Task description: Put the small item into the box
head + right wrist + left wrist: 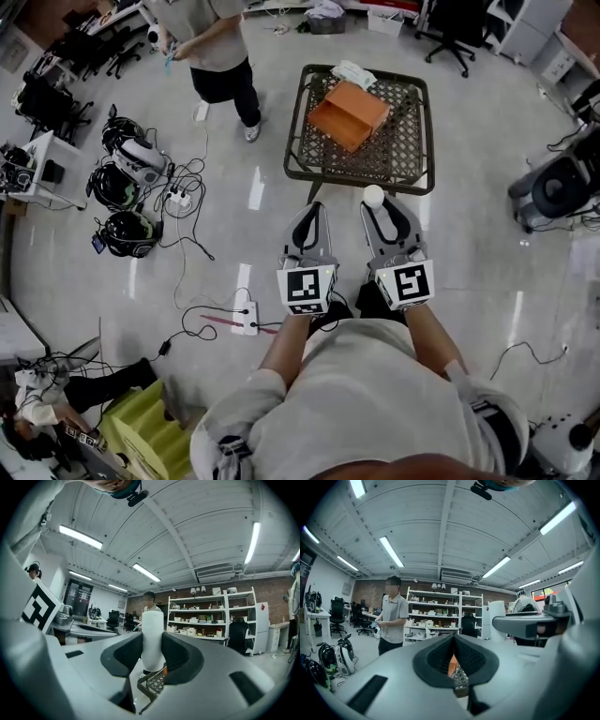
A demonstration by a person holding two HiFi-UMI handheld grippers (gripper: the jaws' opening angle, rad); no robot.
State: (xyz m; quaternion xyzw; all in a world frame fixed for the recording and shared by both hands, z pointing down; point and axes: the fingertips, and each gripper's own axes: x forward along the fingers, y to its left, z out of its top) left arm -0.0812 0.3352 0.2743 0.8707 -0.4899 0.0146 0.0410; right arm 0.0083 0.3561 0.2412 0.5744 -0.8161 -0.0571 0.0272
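Observation:
An orange box lies on a dark wicker table ahead of me, with its flap raised. My right gripper hovers short of the table's near edge, shut on a small white cylindrical item. In the right gripper view the white item stands upright between the black pads, above the table corner. My left gripper hangs beside it, shut and holding nothing. Through the slit of the left gripper a sliver of the orange box shows.
A white packet lies on the table behind the box. A person stands at the far left of the table. Headsets and cables and a power strip lie on the floor at left. A machine stands at right.

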